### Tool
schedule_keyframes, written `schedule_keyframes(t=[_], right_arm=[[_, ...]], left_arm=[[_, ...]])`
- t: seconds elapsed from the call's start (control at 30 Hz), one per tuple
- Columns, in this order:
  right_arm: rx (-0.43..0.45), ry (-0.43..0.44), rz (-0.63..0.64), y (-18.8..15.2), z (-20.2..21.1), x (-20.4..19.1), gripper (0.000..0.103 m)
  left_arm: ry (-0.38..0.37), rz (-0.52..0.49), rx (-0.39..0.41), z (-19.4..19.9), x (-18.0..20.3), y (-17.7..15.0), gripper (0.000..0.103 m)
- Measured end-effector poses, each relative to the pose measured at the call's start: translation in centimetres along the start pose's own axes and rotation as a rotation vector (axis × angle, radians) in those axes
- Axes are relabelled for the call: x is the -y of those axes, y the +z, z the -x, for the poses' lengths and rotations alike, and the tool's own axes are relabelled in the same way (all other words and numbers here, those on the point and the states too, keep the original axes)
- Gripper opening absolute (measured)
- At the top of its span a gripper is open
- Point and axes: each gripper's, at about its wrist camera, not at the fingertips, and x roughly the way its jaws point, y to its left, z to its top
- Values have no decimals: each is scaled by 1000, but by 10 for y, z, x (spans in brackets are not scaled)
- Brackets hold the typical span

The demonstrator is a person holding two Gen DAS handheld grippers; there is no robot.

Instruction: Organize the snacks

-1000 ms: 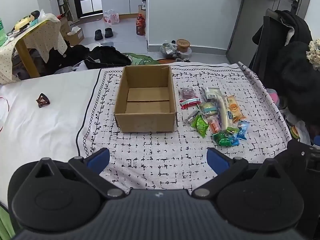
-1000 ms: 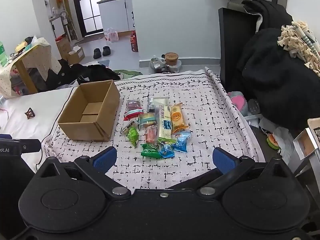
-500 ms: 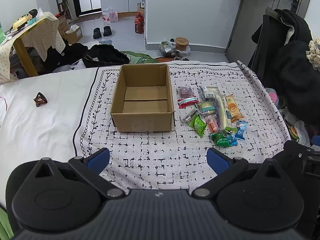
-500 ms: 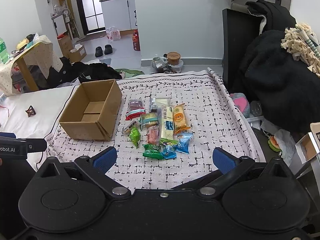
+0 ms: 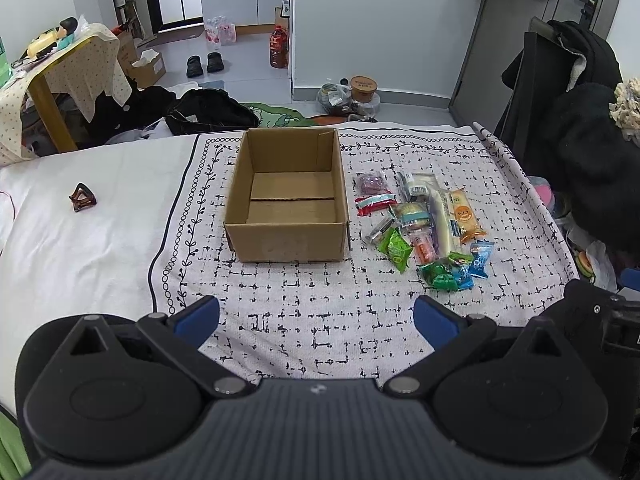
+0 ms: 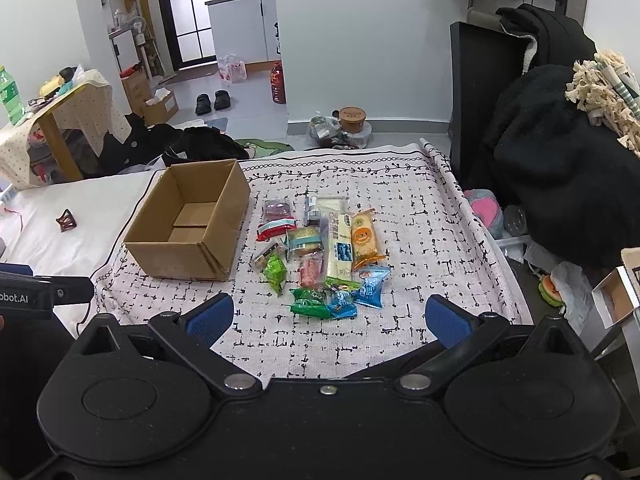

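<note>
An open, empty cardboard box [image 5: 286, 204] [image 6: 192, 220] stands on a black-and-white patterned cloth [image 5: 304, 312]. Right of it lies a pile of several wrapped snacks [image 5: 424, 224] [image 6: 324, 252]: green packets, blue packets, a long white bar, an orange-labelled pack, a red one. My left gripper [image 5: 316, 318] hangs open over the cloth's near edge, in front of the box, with nothing between its blue pads. My right gripper [image 6: 326, 320] is open too, just short of the nearest green and blue packets [image 6: 320, 304], holding nothing.
A brown hair claw [image 5: 82, 198] lies on the white sheet left of the cloth. Dark clothes [image 6: 560, 168] pile up at the right, beyond the bed edge. A draped side table [image 5: 60, 76] stands far left; bags and shoes sit on the floor behind.
Both grippers have drawn slightly nearer and lower toward the bed, so box and snacks look larger. Nothing on the cloth has moved; both grippers stay open.
</note>
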Motion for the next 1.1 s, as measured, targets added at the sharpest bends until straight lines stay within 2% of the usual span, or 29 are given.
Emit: schedule_keyframes(t=[0.5,1.1], right_arm=[[23,-25,20,-6,5,-4,103],[6,-14,15,-9,3,-5,103]], left_arm=[[0,-15,3,5,3,-5,103],[-22,-24,0,5,9,-8,103]])
